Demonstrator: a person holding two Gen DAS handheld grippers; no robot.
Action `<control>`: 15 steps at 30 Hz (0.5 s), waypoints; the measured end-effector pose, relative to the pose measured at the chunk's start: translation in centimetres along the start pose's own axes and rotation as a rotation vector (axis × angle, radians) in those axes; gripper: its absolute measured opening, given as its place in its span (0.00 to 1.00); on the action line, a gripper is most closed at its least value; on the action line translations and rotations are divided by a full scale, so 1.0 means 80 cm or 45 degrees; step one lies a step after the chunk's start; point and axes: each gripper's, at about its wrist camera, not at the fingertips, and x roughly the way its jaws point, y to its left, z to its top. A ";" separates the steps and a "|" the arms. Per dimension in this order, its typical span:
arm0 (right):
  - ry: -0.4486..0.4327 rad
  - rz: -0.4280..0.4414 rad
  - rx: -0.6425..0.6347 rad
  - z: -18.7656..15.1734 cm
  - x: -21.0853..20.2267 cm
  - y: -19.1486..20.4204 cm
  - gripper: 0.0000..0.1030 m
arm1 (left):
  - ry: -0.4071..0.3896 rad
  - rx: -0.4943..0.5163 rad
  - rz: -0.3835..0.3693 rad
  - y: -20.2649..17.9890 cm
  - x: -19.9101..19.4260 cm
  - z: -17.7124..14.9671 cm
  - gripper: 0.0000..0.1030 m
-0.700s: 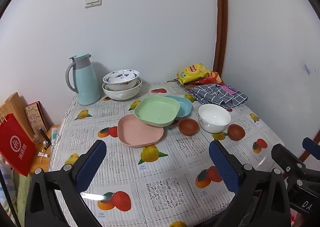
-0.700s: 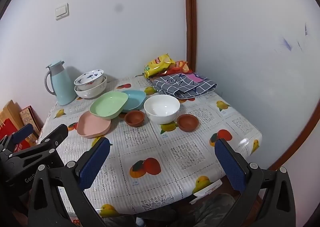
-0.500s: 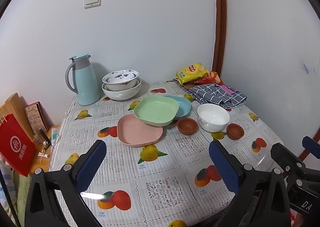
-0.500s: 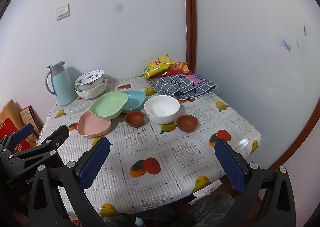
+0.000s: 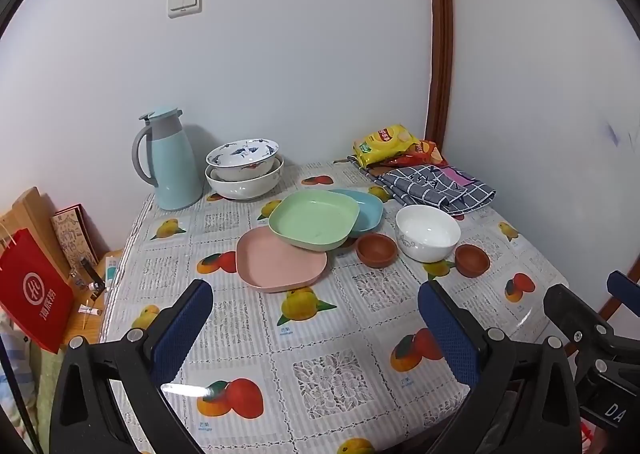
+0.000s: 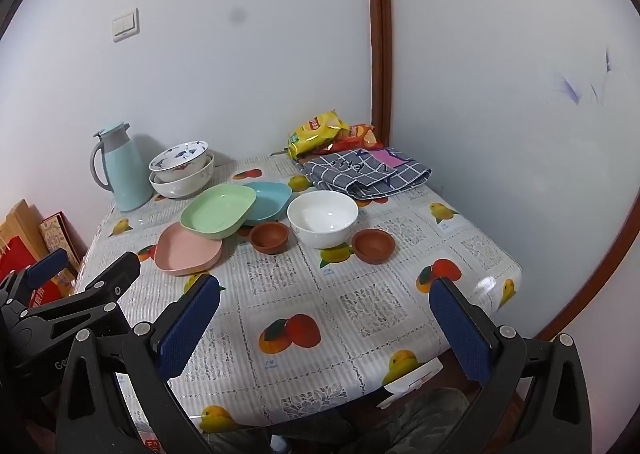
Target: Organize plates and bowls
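We hold both grippers above the near edge of the table (image 5: 320, 334), tilted downward, and nothing lies between the fingers of either. The left gripper (image 5: 316, 318) has its blue pads spread wide, and the right gripper (image 6: 326, 318) is spread just as wide.

Mid-table, the green plate (image 5: 314, 221) rests tilted on two others: its near-left edge overlaps the pink plate (image 5: 280, 264), and its far-right edge covers part of the blue plate (image 5: 368, 205). Just to the right, a small brown bowl (image 5: 376, 250) sits beside the white bowl (image 5: 427, 232), and a second brown bowl (image 5: 472, 260) sits on the white bowl's other side, nearer the right edge. Toward the far-left corner, a patterned bowl (image 5: 242, 155) is nested in a larger white bowl (image 5: 244, 181), next to the pale blue jug (image 5: 170, 161). In the far-right corner lie snack bags (image 5: 388, 143) and a checked cloth (image 5: 436, 183).

The left wrist view alone shows the red paper bag (image 5: 34, 294) whole, and small items on a ledge past the table's left edge. The right wrist view alone shows the table's near-right corner, camouflage-patterned fabric (image 6: 420, 422) below the near edge, and the left gripper's black frame at the lower left.
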 end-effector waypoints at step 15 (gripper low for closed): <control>-0.001 0.000 0.001 0.000 -0.001 0.003 1.00 | -0.004 -0.007 0.007 0.004 -0.002 -0.001 1.00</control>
